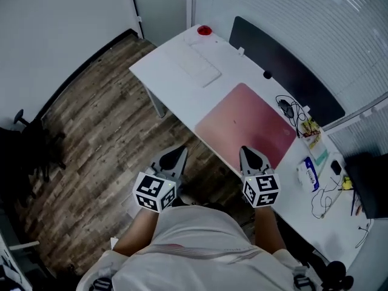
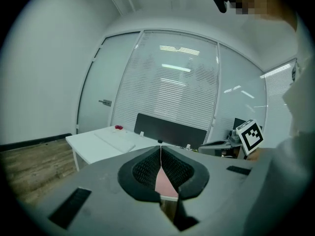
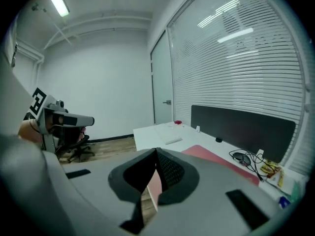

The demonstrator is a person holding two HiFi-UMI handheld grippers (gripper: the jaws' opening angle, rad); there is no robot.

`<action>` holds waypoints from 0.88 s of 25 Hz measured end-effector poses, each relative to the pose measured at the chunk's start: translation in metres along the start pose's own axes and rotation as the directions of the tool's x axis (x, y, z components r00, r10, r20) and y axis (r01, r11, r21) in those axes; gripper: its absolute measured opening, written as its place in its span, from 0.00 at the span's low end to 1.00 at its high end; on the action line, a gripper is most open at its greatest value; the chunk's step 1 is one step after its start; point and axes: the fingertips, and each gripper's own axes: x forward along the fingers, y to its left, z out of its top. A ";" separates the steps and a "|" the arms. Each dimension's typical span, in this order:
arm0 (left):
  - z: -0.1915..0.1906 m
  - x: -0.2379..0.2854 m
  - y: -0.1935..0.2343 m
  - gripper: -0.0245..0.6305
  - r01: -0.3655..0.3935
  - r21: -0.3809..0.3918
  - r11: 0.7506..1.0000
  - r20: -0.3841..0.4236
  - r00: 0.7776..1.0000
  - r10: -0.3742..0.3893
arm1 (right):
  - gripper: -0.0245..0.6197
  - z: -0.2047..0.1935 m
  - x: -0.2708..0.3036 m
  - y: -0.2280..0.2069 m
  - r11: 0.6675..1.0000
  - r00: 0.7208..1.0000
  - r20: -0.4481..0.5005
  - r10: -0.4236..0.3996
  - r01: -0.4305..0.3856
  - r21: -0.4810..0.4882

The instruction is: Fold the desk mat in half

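A pink desk mat (image 1: 245, 123) lies flat on the white desk (image 1: 163, 65), reaching its near edge. Both grippers hang side by side in front of that edge, short of the mat, and touch nothing. My left gripper (image 1: 173, 157) is over the floor, left of the mat's near corner. Its jaws are shut and empty, and the left gripper view (image 2: 160, 149) shows the mat (image 2: 163, 185) beyond them. My right gripper (image 1: 250, 156) points at the mat's near edge, also shut and empty. In the right gripper view (image 3: 156, 151) the mat (image 3: 216, 159) stretches ahead to the right.
A white keyboard (image 1: 197, 62) and a red object (image 1: 204, 30) sit at the desk's far left end. A black divider panel (image 1: 285, 71) runs along the back. A mouse with cables (image 1: 286, 108) and small items (image 1: 309, 171) crowd the right end. An office chair (image 1: 30, 138) stands on the wood floor.
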 end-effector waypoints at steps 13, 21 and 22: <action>0.016 0.063 0.132 0.06 0.202 0.000 0.979 -0.126 0.972 -0.200 | 0.12 0.005 0.127 0.042 0.987 0.974 -0.187 -0.131 0.146 0.072; 0.001 0.075 0.154 0.06 0.175 -0.018 0.984 -0.191 0.966 -0.175 | 0.30 -0.065 0.206 0.058 0.995 0.919 -0.390 -0.062 0.089 0.052; -0.002 0.073 0.152 0.06 0.170 -0.022 0.985 -0.199 0.965 -0.170 | 0.30 -0.074 0.214 0.058 0.996 0.909 -0.412 -0.059 0.082 0.038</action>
